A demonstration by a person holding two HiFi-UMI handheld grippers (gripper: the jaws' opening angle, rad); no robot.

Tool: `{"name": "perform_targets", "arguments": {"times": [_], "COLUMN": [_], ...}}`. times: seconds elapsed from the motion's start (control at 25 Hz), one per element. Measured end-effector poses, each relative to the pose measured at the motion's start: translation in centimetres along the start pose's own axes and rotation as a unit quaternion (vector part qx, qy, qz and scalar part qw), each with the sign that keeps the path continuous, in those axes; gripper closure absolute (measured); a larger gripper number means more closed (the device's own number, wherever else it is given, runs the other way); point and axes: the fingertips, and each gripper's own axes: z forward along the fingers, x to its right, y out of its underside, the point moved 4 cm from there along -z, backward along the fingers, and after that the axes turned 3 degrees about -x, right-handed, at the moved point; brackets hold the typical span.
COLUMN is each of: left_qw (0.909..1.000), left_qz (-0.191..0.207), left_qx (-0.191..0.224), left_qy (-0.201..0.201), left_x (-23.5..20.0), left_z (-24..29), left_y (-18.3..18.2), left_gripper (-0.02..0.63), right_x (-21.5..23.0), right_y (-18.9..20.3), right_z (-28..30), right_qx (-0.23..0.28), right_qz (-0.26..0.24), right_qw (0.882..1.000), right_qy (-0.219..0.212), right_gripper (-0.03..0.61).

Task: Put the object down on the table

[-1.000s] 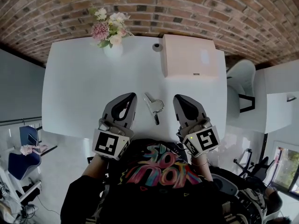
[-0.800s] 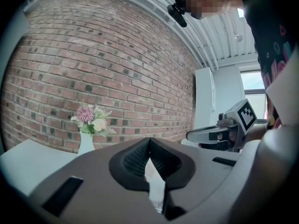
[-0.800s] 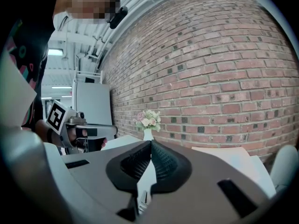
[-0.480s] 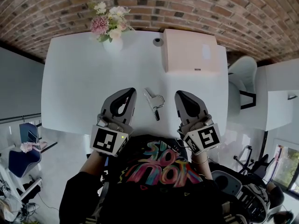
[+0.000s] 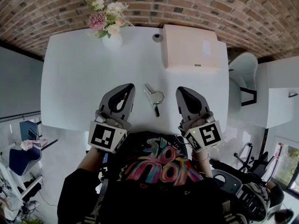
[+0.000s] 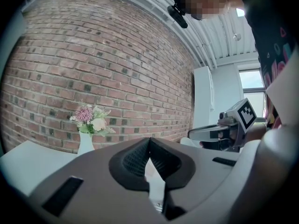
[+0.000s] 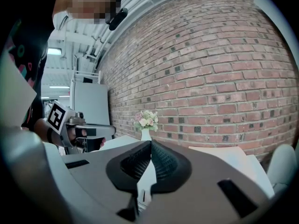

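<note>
Metal binder clip (image 5: 153,98) lies on smooth white table (image 5: 79,78) — left gripper (image 5: 129,86), right gripper (image 5: 180,90): ribbed fingers (image 6: 134,160) closed, empty.

Left gripper (image 5: 129,86) closed, right gripper (image 5: 180,90) closed, both empty

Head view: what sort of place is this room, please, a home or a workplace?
Probably a workplace, an office or studio room: a plain white table with a vase of flowers stands against a bare brick wall, and a blue office chair stands on the floor at its left.
</note>
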Motion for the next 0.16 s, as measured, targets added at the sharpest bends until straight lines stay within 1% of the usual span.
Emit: {"name": "perform_targets", "arguments": {"times": [0.16], "left_qw": [1.0], "left_qz": [0.003], "left_qx": [0.0], "left_qy": [0.003], "left_x": [-0.02], "left_z": [0.24], "left_y": [0.03], "left_gripper": [0.589], "right_x": [0.21], "right_y": [-0.39], "right_z": [0.1], "right_qx": [0.008], "right_qz": [0.003], "right_qw": [1.0], "right_qy": [0.004], "right_gripper": [0.562]}}
